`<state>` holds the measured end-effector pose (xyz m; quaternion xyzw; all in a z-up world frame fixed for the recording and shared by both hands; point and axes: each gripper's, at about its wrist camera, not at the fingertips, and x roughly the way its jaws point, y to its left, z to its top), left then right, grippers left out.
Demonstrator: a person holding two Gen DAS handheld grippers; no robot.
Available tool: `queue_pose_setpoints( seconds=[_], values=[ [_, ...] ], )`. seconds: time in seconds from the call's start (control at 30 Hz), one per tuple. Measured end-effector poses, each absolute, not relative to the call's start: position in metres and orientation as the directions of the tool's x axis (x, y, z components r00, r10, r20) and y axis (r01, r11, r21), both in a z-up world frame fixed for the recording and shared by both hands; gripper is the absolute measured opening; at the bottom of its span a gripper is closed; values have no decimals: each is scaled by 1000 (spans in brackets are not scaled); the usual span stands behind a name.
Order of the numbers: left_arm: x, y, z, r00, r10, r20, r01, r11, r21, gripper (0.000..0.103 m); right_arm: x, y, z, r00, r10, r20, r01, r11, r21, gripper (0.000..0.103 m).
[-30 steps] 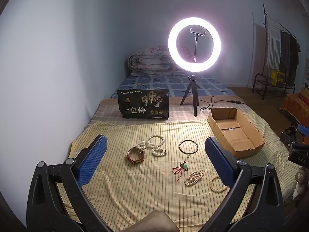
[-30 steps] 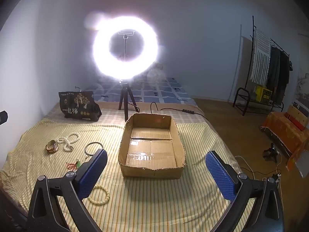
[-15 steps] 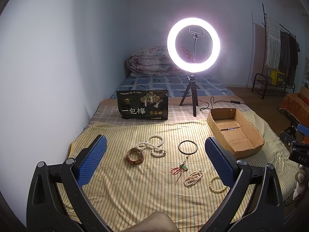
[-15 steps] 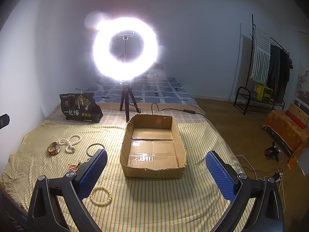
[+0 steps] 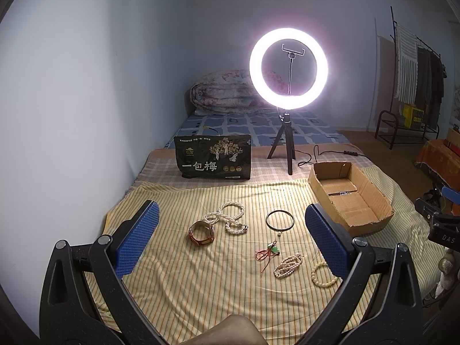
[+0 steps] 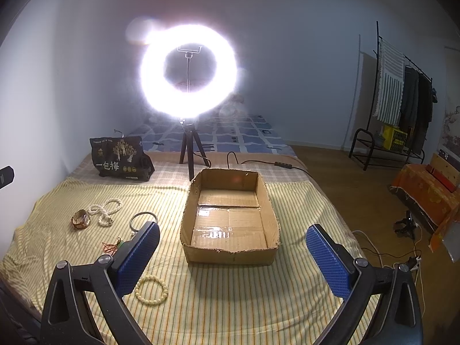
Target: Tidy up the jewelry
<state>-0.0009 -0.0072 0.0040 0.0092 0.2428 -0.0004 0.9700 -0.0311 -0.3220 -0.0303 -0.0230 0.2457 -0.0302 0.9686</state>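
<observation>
Jewelry lies on the striped yellow cloth: a brown bangle, a long pearl necklace, a black ring necklace, a red-cord green pendant, a pearl bracelet and a cream bead bracelet. The open cardboard box stands to their right. My left gripper is open and empty above the jewelry. My right gripper is open and empty in front of the box, with the cream bracelet by its left finger.
A lit ring light on a tripod stands behind the cloth with its cable trailing right. A black printed bag stands at the back left. A wall runs along the left. A clothes rack and floor lie to the right.
Both grippers have drifted slightly; the scene sits a touch closer in the right wrist view. Nothing was grasped or moved.
</observation>
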Motion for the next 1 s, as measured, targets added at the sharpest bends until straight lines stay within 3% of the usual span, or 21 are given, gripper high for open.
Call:
queue_pose_setpoints(
  seconds=[1.0],
  values=[
    [-1, -6, 5, 883, 3, -469, 6, 1000, 18, 103, -29, -322, -32, 869, -57, -492, 32, 998, -59, 103]
  ],
)
